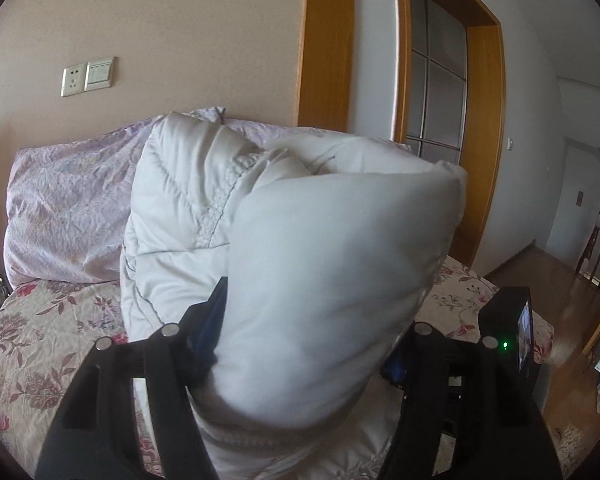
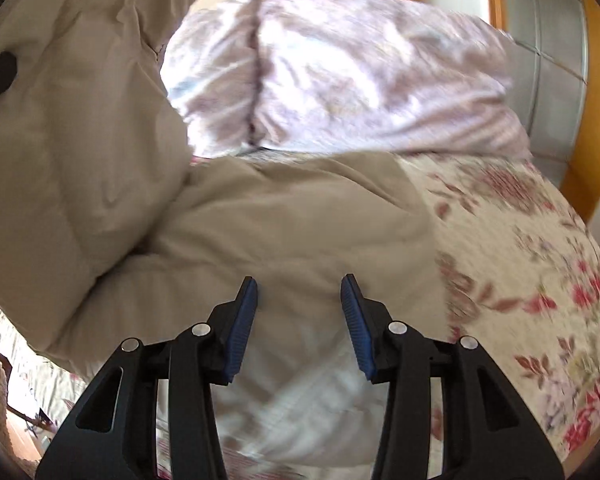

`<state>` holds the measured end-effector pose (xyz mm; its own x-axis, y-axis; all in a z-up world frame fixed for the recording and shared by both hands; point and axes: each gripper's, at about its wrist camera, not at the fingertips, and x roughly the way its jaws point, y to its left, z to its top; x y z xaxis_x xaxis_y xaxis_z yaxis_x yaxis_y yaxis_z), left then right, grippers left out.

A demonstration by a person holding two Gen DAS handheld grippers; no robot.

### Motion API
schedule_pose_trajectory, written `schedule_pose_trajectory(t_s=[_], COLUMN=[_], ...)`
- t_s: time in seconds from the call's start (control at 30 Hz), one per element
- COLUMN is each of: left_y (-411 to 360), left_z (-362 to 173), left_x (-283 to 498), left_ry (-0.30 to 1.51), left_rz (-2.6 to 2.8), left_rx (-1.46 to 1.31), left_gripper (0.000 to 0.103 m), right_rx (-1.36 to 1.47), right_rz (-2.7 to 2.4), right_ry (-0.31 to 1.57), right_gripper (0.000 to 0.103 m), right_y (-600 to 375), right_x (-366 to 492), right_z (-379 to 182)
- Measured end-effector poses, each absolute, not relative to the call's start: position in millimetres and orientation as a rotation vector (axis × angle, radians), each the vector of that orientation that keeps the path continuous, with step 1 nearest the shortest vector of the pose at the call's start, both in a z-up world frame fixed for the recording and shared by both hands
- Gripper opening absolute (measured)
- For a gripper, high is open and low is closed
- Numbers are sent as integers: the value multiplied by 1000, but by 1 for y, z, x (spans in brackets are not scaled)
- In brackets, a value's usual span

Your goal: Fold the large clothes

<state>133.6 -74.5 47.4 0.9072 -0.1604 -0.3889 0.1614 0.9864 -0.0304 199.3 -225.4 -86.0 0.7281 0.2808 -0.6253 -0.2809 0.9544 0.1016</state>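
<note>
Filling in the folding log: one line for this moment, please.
left gripper: gripping raised bulk of puffy jacket | right gripper: open over jacket | bed: floral cover, pillow behind

Your padded jacket (image 1: 324, 264) bulges over the left gripper (image 1: 304, 344), hiding its right pad; the floral bedspread (image 2: 540, 272) blurs at your right

soft daylight fills both views, brighter on the right. the left wrist view is sharp, with a dark fisheye rim bending the door frame (image 1: 482, 120). the right wrist view is smeared by motion blur, worst on the floral bedspread (image 2: 540, 280) at the right, and the pillow (image 2: 340, 80) looks washed out.
</note>
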Motion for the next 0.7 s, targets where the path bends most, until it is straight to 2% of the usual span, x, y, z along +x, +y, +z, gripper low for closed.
schedule_pose_trajectory(t_s=[0.7], left_y=[-160], left_z=[-20], left_x=[191], left_ry=[598], left_rz=[-309], left_rx=[15], left_gripper=[71], right_rx=[62], right_rz=[313], right_ry=[701], right_gripper=[45], right_y=[-280], right_x=[206], right_z=[-100])
